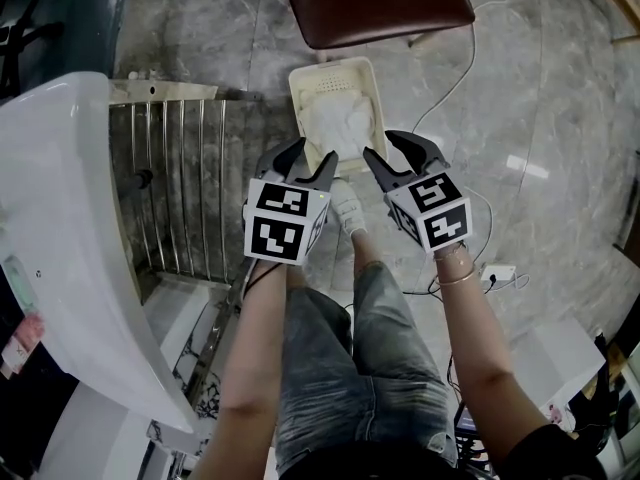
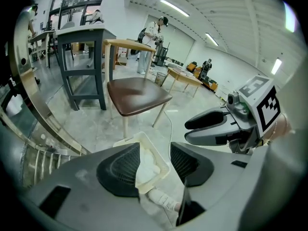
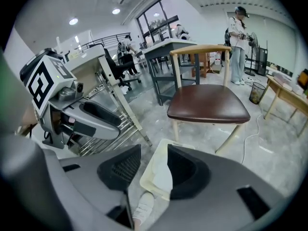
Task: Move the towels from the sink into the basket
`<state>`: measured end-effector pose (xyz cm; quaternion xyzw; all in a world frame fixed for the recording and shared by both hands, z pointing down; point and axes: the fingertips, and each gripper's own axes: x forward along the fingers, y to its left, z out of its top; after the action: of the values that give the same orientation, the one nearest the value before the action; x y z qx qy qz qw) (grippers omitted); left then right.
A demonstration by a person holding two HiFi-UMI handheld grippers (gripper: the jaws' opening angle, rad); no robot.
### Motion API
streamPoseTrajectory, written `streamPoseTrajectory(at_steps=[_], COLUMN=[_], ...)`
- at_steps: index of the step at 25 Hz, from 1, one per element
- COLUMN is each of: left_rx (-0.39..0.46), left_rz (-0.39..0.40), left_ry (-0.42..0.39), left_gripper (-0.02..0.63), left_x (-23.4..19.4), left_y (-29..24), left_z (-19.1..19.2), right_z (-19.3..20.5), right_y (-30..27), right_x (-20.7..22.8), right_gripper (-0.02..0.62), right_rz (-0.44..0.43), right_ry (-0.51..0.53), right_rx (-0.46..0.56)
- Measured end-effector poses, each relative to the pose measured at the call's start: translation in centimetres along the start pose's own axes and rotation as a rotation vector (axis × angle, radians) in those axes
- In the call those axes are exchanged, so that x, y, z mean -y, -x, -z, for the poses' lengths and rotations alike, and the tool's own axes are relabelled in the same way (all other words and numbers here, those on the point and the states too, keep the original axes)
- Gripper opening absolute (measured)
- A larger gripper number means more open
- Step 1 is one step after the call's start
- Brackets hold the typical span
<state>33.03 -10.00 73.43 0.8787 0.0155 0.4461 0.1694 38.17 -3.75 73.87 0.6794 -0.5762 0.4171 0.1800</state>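
Observation:
A cream plastic basket point(image 1: 300, 86) stands on the floor ahead of me, with a white towel point(image 1: 340, 128) lying in it. My left gripper point(image 1: 314, 154) hovers above the basket's near left corner, jaws open and empty. Beside it, over the near right corner, my right gripper point(image 1: 378, 143) also stands open with nothing in it. In the left gripper view the basket point(image 2: 144, 137) and towel point(image 2: 144, 170) show through the gap of the left gripper point(image 2: 153, 165). The right gripper point(image 3: 154, 172) likewise frames the basket point(image 3: 156, 153). The white sink point(image 1: 60, 218) is at my left; its inside is hidden.
A brown-seated chair point(image 1: 375, 3) stands just beyond the basket. A metal bar rack point(image 1: 180, 188) sits between the sink and the basket. My white shoe point(image 1: 348, 208) is at the basket's near edge. Cables point(image 1: 490, 218) and a power strip point(image 1: 497, 273) lie on the right.

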Motion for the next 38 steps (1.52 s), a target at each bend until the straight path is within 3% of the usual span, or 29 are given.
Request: streamPoseTrajectory(at_steps=[11, 15, 23, 30, 38], left_rx=[0.043, 0.059, 0.111, 0.217, 0.324], left_rz=[0.05, 0.078, 0.083, 0.046, 0.108], left_ry=[-0.048, -0.083, -0.085, -0.107, -0.131], left_gripper=[0.174, 0.101, 0.026, 0.017, 0.017], left_x=[2.1, 3.2, 3.6, 3.7, 5.6], left_y=[3.3, 5.7, 12.4, 18.9, 24.9], left_z=[-4.1, -5.7, -8.3, -10.8, -13.3], right_z=[-4.3, -6.0, -10.7, -14.9, -18.9], right_y=[3.9, 5.9, 11.3, 14.8, 18.4], right_x=[-0.7, -1.5, -4.0, -7.6, -12.5], right_gripper=[0.164, 0.164, 0.161, 0.149, 0.126], right_rz=[-0.023, -0.033, -0.041, -0.066, -0.118], right_ry=[0.037, 0.084, 0.157, 0.26, 0.384], right_rx=[0.065, 0.074, 0.09, 0.099, 0.136])
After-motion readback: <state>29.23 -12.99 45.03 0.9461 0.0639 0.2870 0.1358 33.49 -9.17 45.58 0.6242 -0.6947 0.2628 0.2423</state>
